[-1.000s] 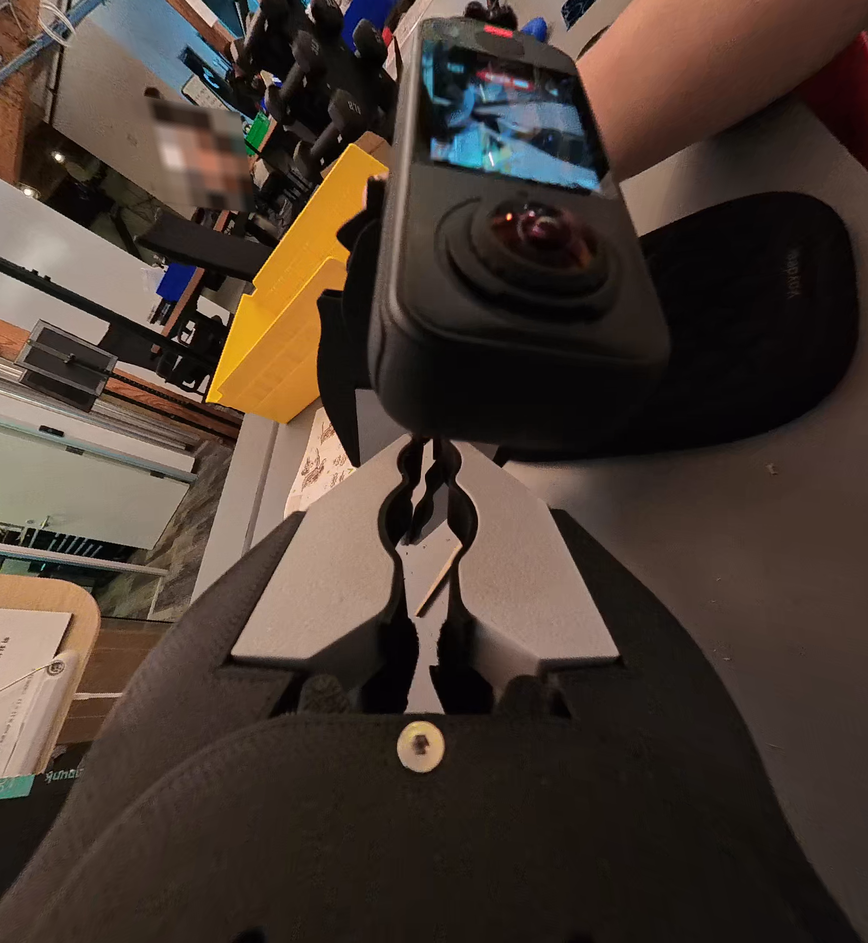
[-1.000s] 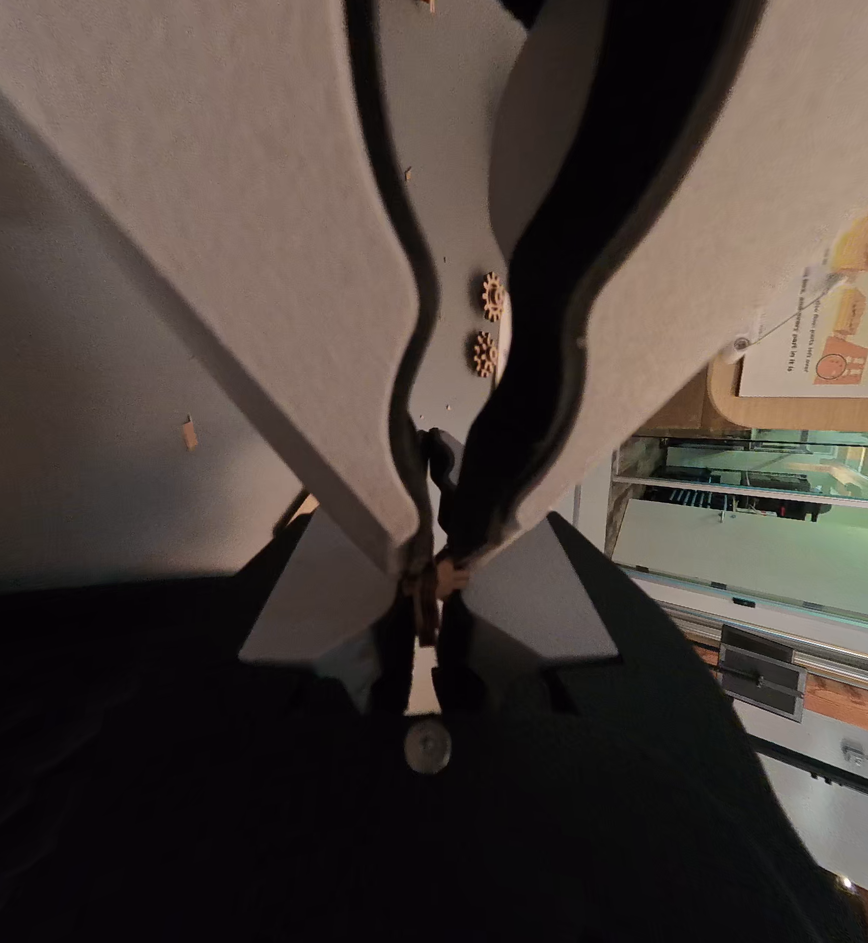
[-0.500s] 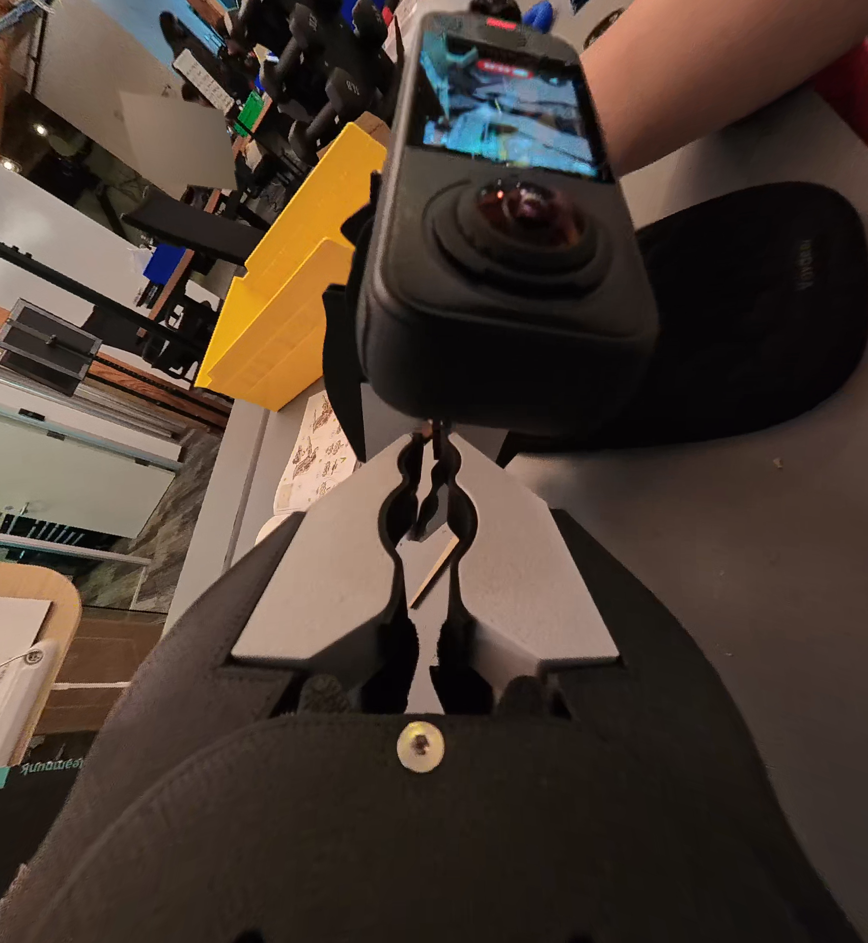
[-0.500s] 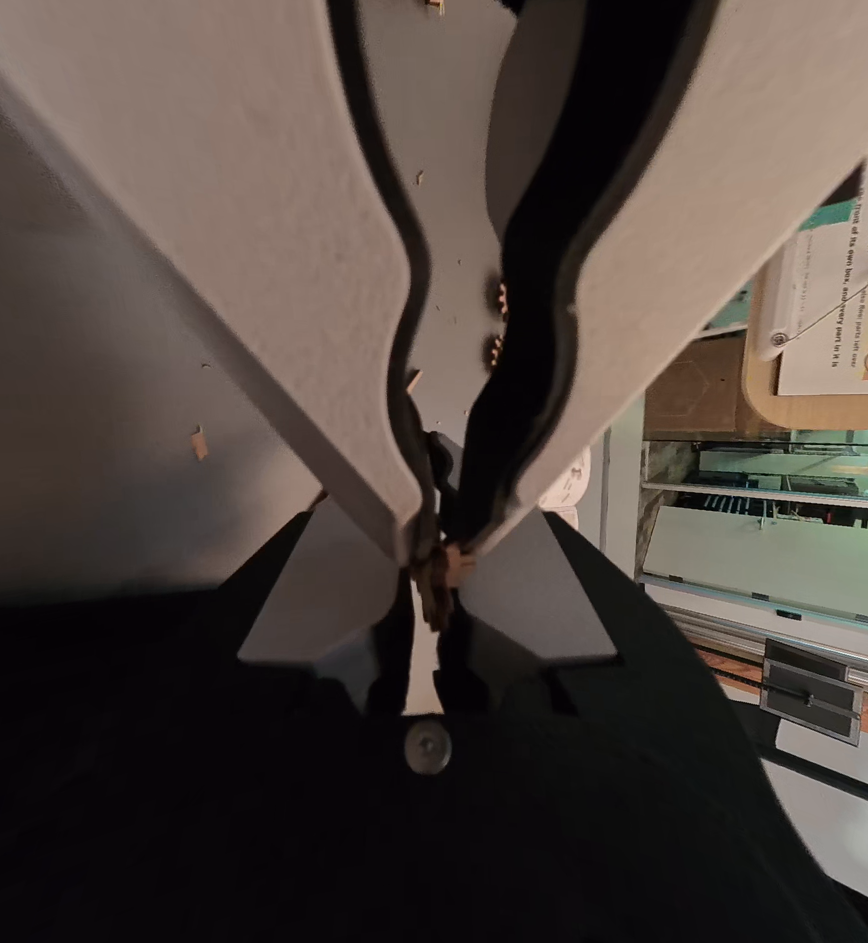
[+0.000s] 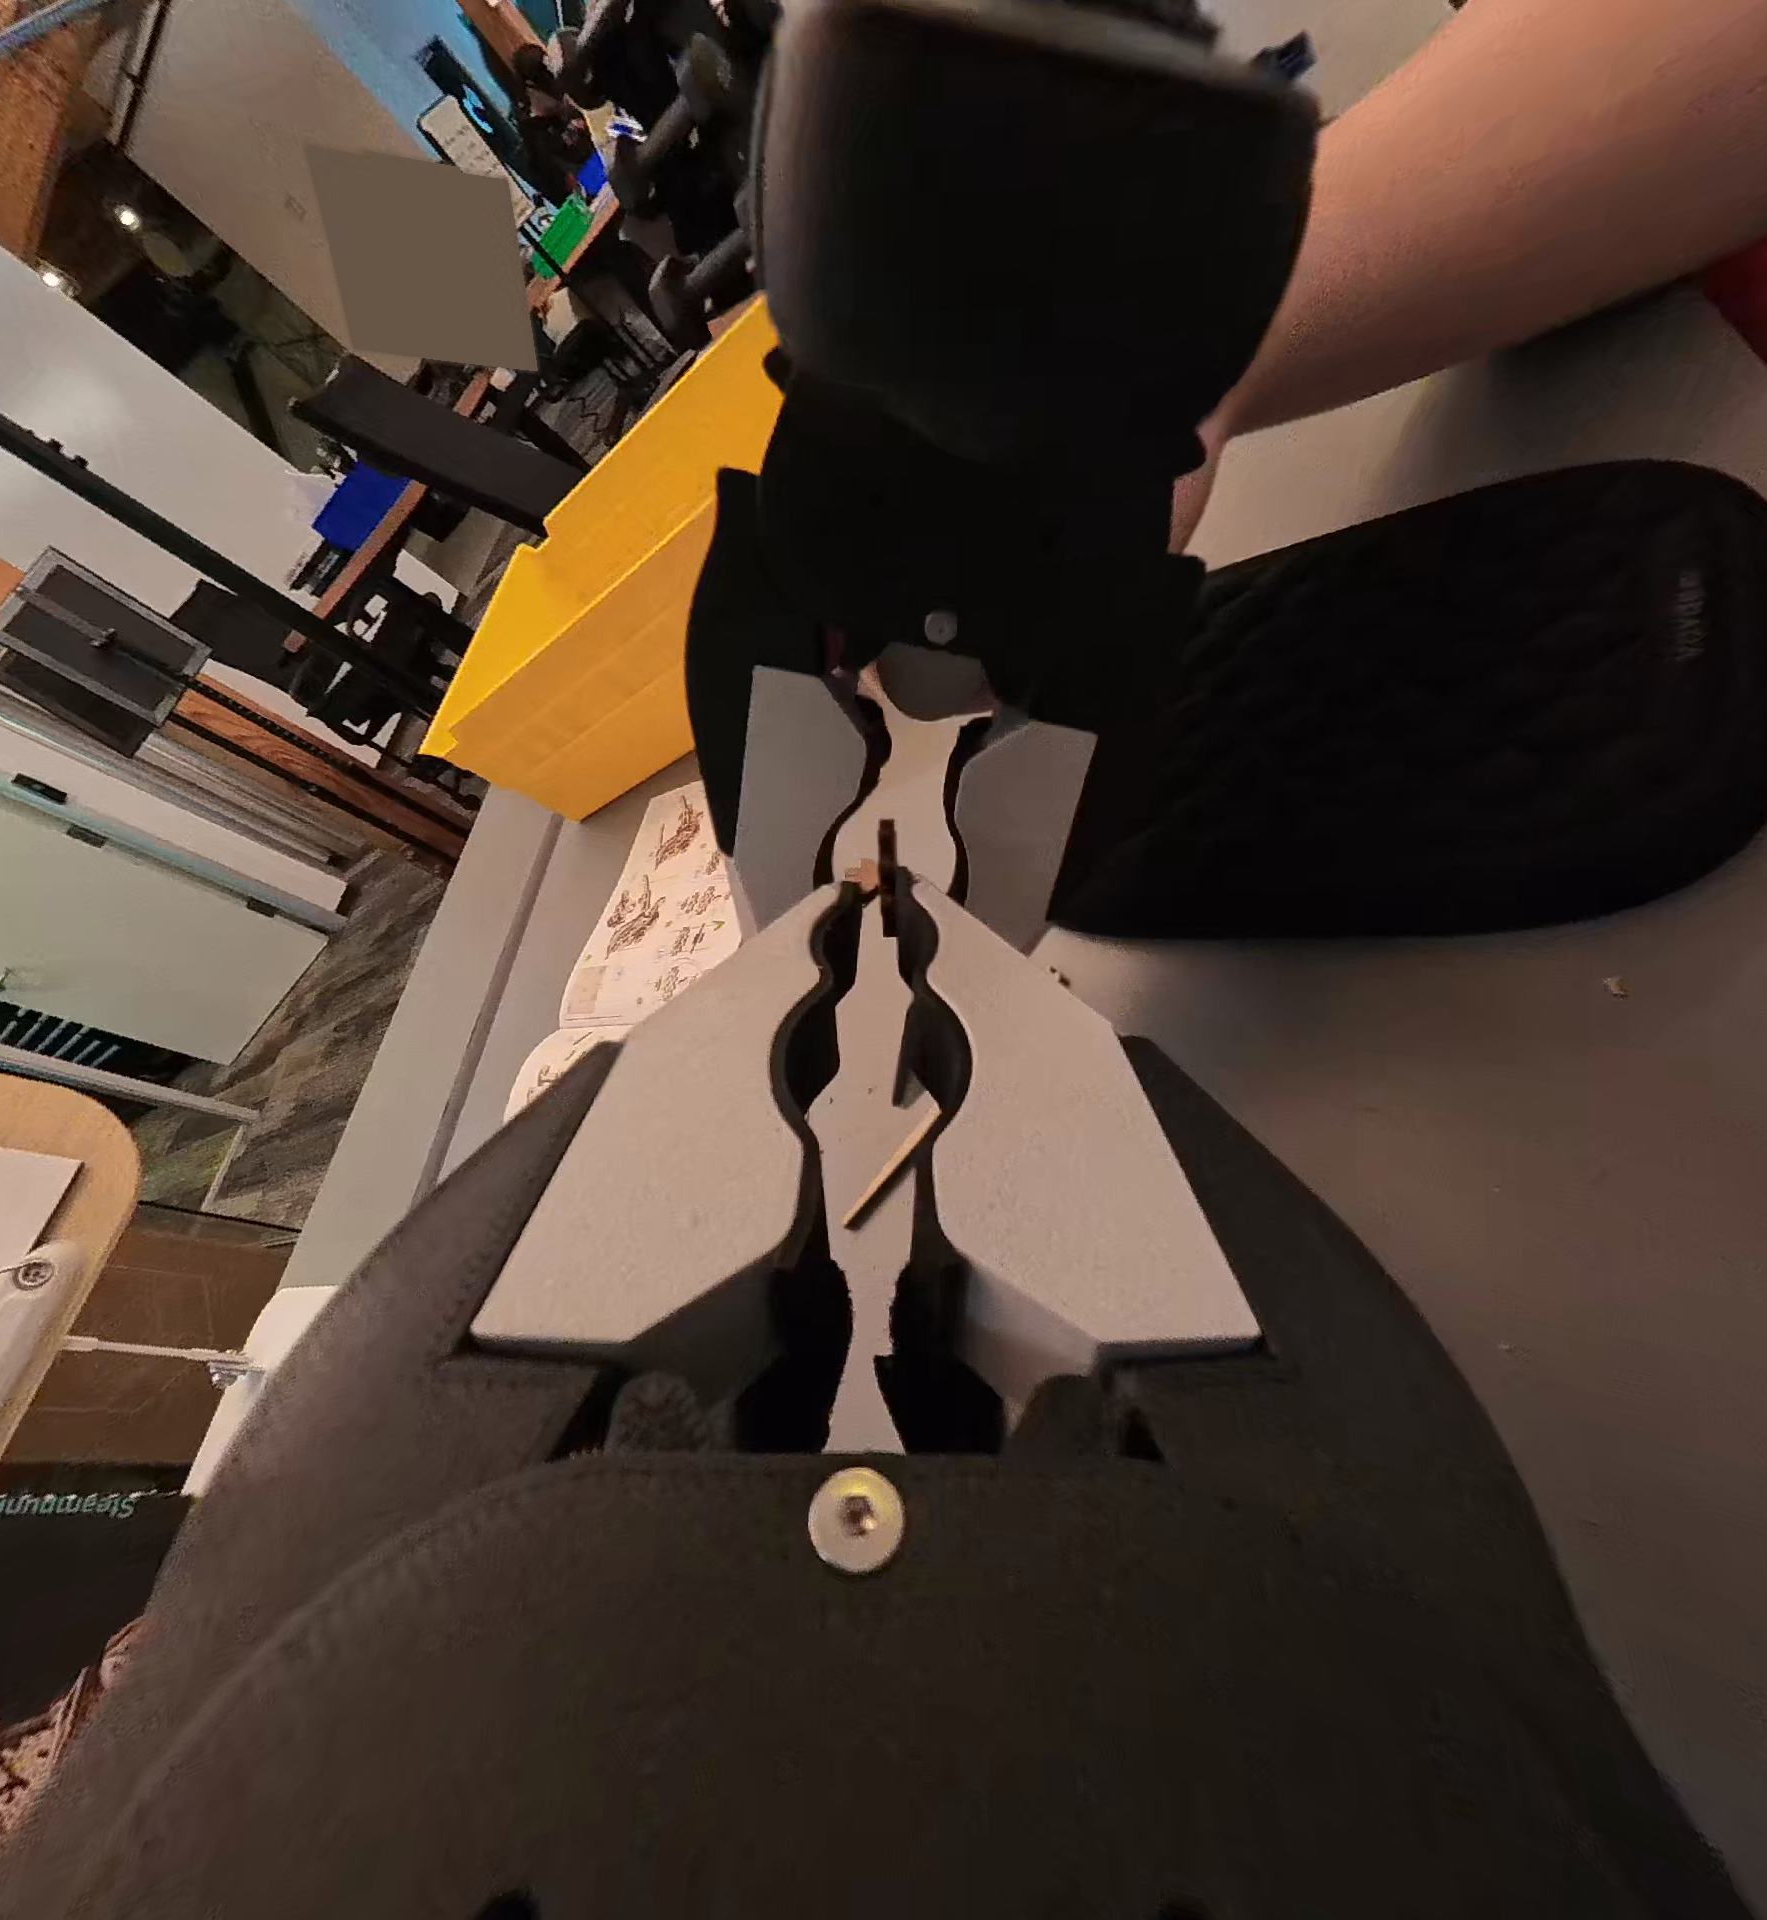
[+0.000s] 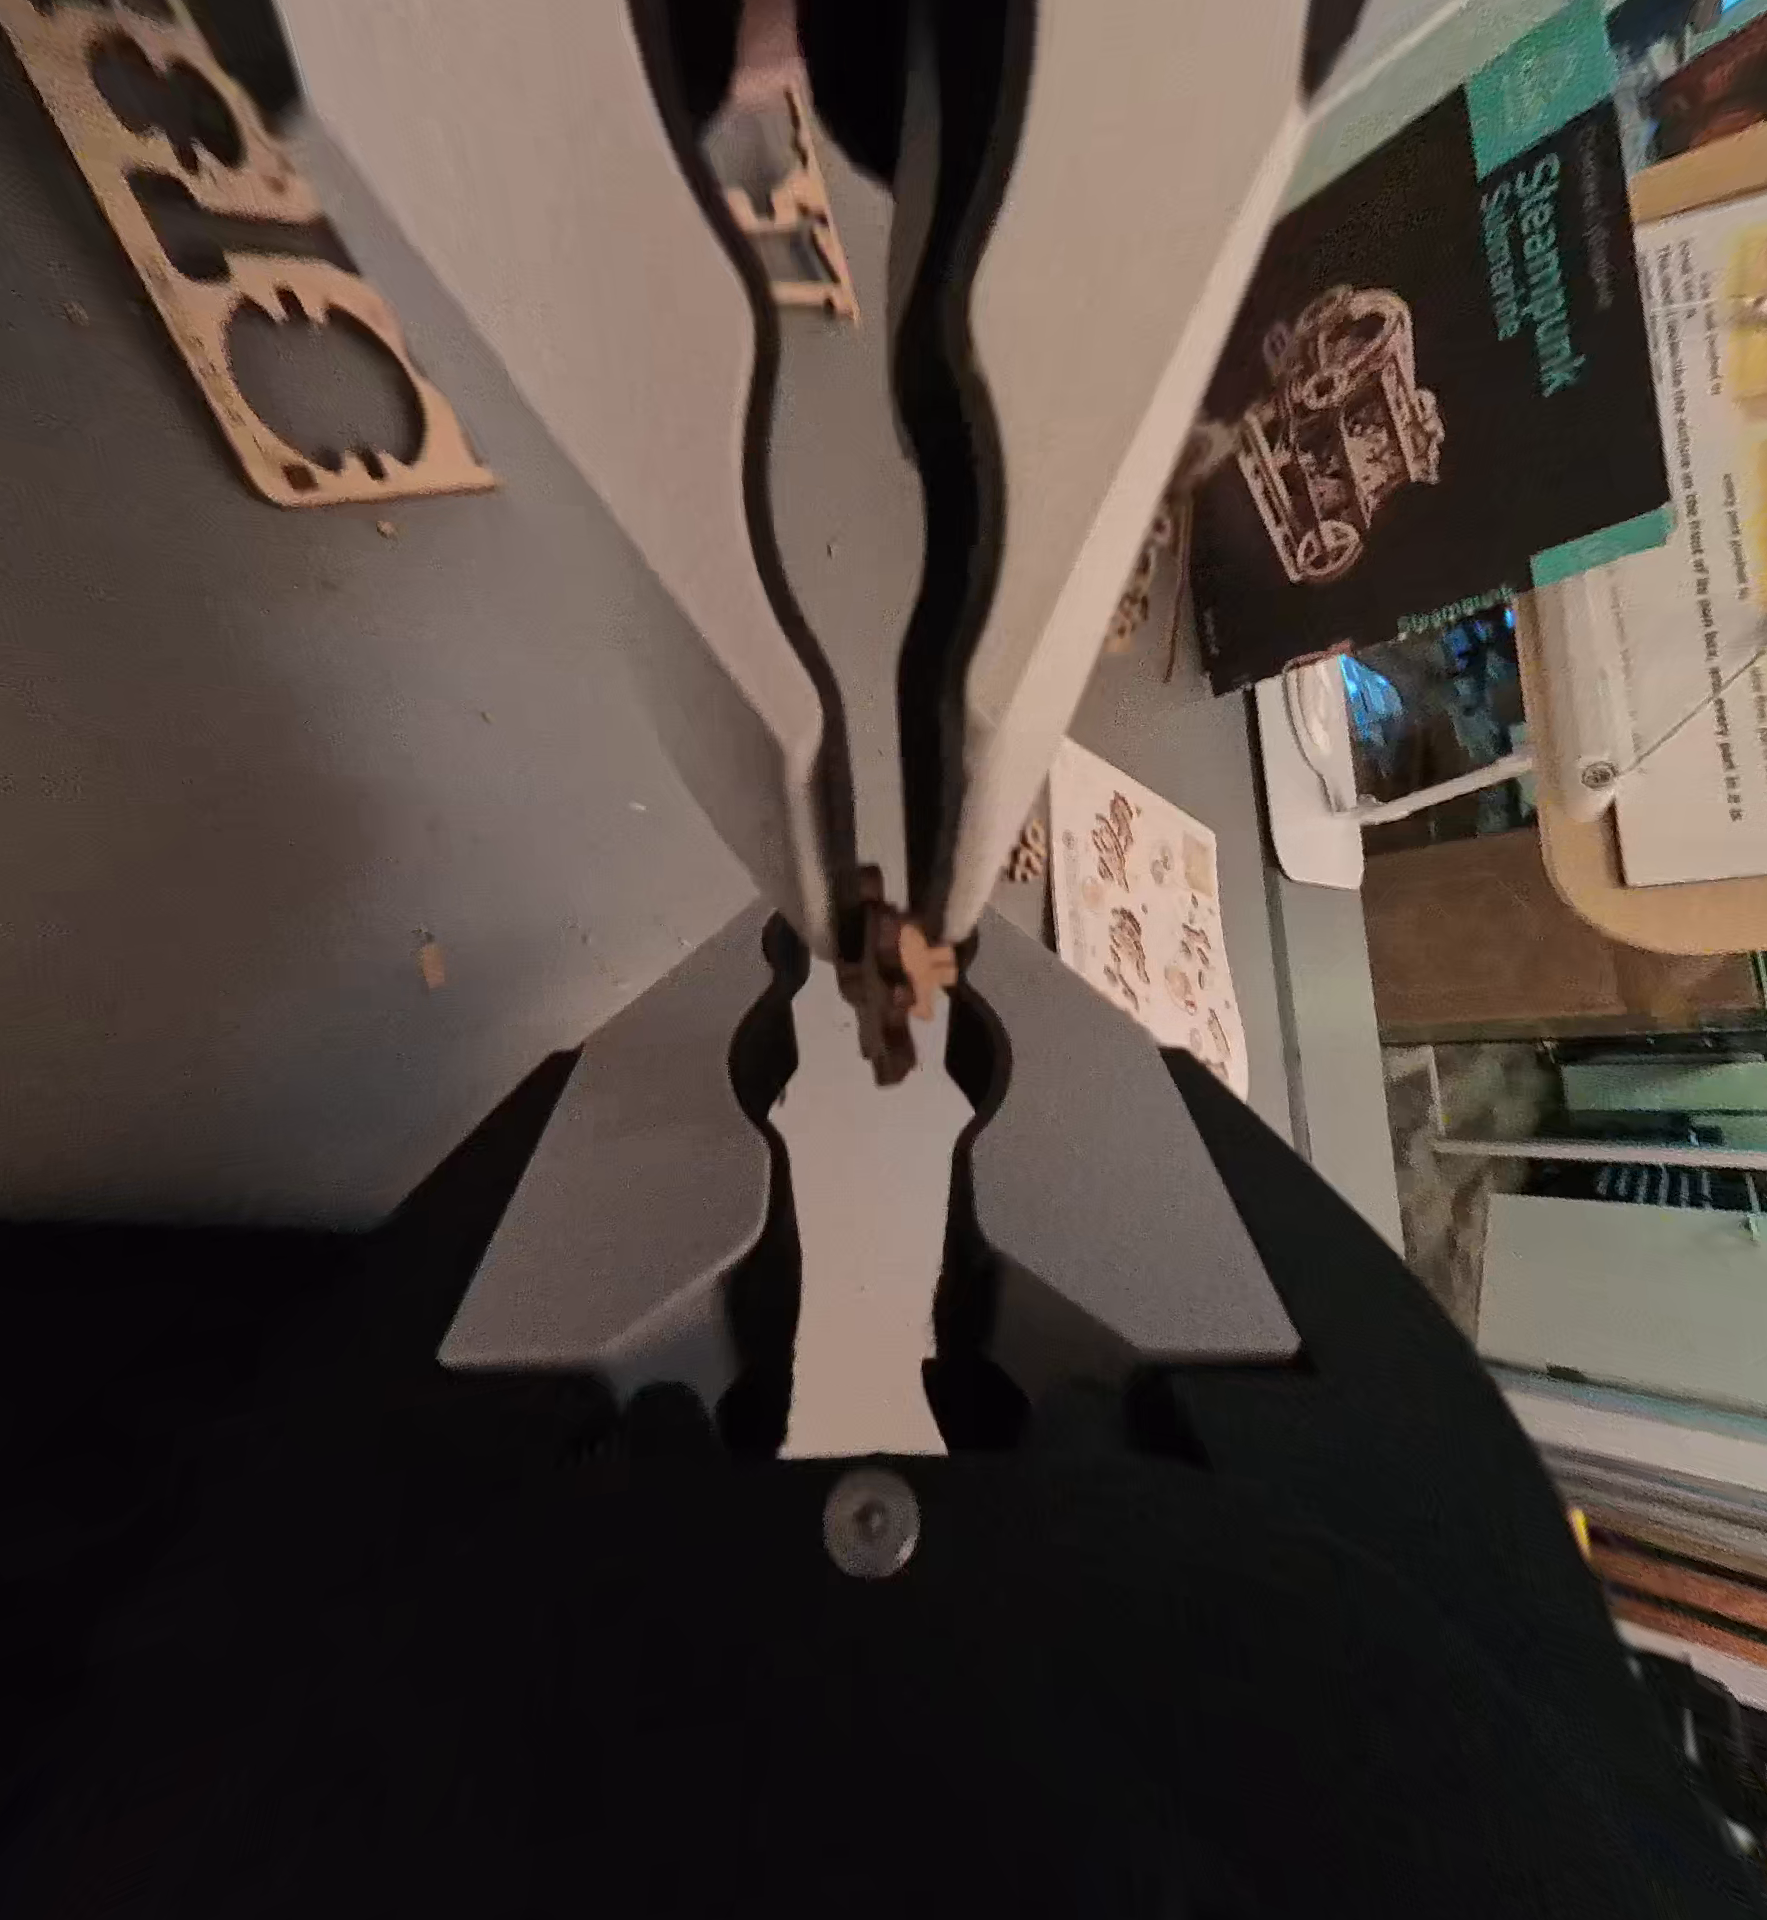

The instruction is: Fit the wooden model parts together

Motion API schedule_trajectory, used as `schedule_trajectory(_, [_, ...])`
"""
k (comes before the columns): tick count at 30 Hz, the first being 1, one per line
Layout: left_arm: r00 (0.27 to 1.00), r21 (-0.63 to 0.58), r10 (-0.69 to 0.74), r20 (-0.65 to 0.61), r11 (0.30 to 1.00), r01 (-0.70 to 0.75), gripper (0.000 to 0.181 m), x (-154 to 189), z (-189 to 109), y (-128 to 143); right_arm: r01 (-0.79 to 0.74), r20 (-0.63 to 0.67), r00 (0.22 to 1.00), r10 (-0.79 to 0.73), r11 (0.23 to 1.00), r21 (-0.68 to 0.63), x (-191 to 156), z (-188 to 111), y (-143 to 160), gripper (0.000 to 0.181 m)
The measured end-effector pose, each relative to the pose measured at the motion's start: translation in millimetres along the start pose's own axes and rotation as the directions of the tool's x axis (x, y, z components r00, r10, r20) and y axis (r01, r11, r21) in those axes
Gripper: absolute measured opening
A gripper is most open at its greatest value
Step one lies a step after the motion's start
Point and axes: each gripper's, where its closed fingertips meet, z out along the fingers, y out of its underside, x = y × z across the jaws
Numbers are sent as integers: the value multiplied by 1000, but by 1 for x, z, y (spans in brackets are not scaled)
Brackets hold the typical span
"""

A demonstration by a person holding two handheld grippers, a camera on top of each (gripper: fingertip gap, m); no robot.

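My left gripper (image 5: 874, 899) is shut on a small dark wooden gear with a pale peg through it (image 5: 884, 875). The gear shows clearly in the right wrist view (image 6: 884, 987), pinched at the left gripper's fingertips (image 6: 889, 925), which come in from the top. My right gripper (image 6: 874, 961) faces it tip to tip. Its jaws stand apart on either side of the gear without pressing it. In the left wrist view the right gripper (image 5: 894, 847) hangs open just beyond the gear, held by a bare forearm (image 5: 1533, 187).
On the grey table (image 5: 1481, 1195) lie a thin wooden stick (image 5: 889, 1169), a black padded case (image 5: 1430, 707), a cut-out wooden sheet (image 6: 266, 343) and a small wooden frame piece (image 6: 796, 239). The instruction sheet (image 6: 1139, 914), the black kit box (image 6: 1378, 416) and a yellow bin (image 5: 609, 644) are near the edge. Spacing between my two grippers at the tips: around 7 cm.
My right gripper's jaws have spread apart and it has drawn back and up from the left gripper. The left gripper keeps the gear.
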Motion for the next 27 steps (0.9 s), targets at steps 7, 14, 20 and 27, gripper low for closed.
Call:
schedule_trajectory(7, [998,-36,59,-4,998,-59,5,9,6,3,67,-40,997,-67,998,1,-2,-2,-8,0])
schedule_trajectory(14, [992,-98,121,27,988,-118,5,0,2,14,42,-45,998,-43,999,-16,3,-4,-2,6])
schedule_trajectory(20, [993,-125,117,30,986,-112,5,-3,2,21,22,-37,999,-22,1000,-10,6,-8,-1,7])
schedule_trajectory(27, [992,-110,117,49,988,-111,5,-9,-4,17,0,-37,999,1,1000,26,10,-15,-8,0])
